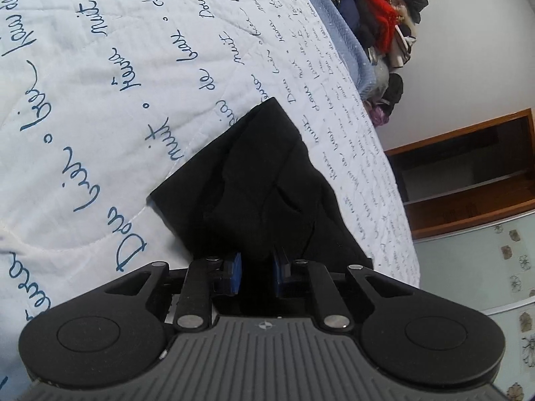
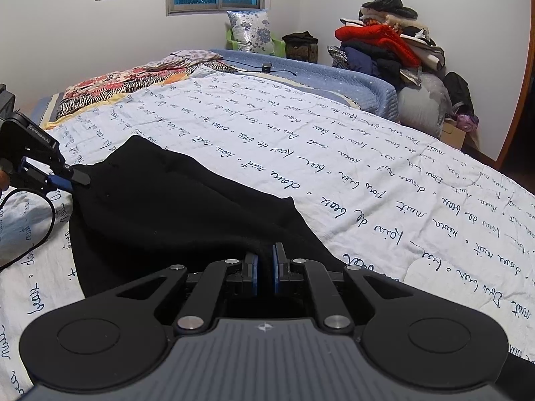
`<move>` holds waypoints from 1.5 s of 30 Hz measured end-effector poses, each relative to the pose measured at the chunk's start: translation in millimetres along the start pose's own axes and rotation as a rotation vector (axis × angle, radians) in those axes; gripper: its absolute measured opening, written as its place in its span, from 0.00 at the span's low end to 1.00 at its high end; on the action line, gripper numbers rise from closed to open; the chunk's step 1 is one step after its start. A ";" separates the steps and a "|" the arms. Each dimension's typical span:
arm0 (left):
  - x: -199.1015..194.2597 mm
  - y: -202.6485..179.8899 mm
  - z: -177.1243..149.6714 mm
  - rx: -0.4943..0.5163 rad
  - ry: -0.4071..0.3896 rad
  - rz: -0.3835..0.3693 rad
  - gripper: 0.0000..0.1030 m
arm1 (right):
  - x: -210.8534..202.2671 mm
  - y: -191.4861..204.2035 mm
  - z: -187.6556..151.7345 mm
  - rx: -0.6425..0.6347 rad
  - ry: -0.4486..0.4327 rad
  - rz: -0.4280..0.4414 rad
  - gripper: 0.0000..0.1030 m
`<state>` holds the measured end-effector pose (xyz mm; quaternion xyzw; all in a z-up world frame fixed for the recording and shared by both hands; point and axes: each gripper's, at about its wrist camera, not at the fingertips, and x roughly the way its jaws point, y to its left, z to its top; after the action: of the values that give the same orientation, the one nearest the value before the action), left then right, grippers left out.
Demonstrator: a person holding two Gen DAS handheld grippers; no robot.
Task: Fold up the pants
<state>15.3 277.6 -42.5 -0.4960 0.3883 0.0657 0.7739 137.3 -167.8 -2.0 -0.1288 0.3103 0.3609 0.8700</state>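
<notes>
The left claw [image 1: 256, 272] is low and tipped sideways, clamped on a bunch of the black pants [image 1: 267, 173]. The right claw [image 2: 265, 267] is level, squeezed shut on another edge. The pants lie on the bed quilt [image 2: 367, 180], stretching long from one claw to the other.

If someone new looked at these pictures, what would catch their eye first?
First, the black pants lying on the white quilt with blue handwriting, pinched by the left gripper and the right gripper. Next, the heap of clothes topped with red, against the far wall.
</notes>
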 end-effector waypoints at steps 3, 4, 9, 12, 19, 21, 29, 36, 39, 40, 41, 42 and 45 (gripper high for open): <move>9.6 3.8 2.0 -0.017 0.011 0.030 0.40 | 2.3 1.8 0.0 -0.004 0.007 0.003 0.08; 12.1 4.8 1.4 -0.025 0.010 0.035 0.41 | 3.0 2.1 -0.2 -0.003 0.009 0.004 0.08; 7.3 -13.9 5.2 0.083 -0.047 0.044 0.10 | 2.3 3.5 0.2 -0.009 0.012 0.004 0.08; -11.8 -28.2 18.3 0.138 -0.095 -0.018 0.08 | -5.0 4.2 4.4 -0.015 -0.010 -0.002 0.08; -9.6 -7.2 39.5 0.157 -0.018 0.062 0.08 | -22.1 46.1 -8.4 -0.148 -0.004 0.034 0.08; 3.6 14.3 37.9 0.078 0.033 0.087 0.09 | -5.4 61.7 -25.9 -0.199 0.078 0.051 0.08; -8.5 25.0 31.0 0.076 0.025 0.079 0.20 | -5.1 68.4 -36.4 -0.147 0.092 0.084 0.08; -9.7 30.1 6.9 0.213 -0.107 -0.056 0.48 | -5.5 45.4 -55.4 0.144 0.084 0.122 0.21; -9.1 40.9 -12.8 0.325 -0.202 -0.163 0.57 | -34.0 20.9 -71.1 0.335 0.062 0.122 0.77; -9.2 45.0 -19.7 0.358 -0.234 -0.188 0.57 | -47.0 9.7 -78.1 0.400 0.036 0.122 0.83; -9.1 49.0 -24.2 0.352 -0.259 -0.212 0.57 | -63.8 -5.2 -86.2 0.471 -0.005 0.127 0.83; -10.9 52.9 -24.0 0.316 -0.269 -0.234 0.57 | -82.0 -24.1 -96.2 0.561 -0.050 0.133 0.83; -10.2 56.7 -18.4 0.261 -0.270 -0.266 0.57 | -134.5 -92.5 -132.1 0.887 -0.211 0.087 0.83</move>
<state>-29.3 293.7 -80.0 -0.4250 0.2175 -0.0218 0.8784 70.2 -366.0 -19.2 0.3068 0.3499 0.2405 0.8518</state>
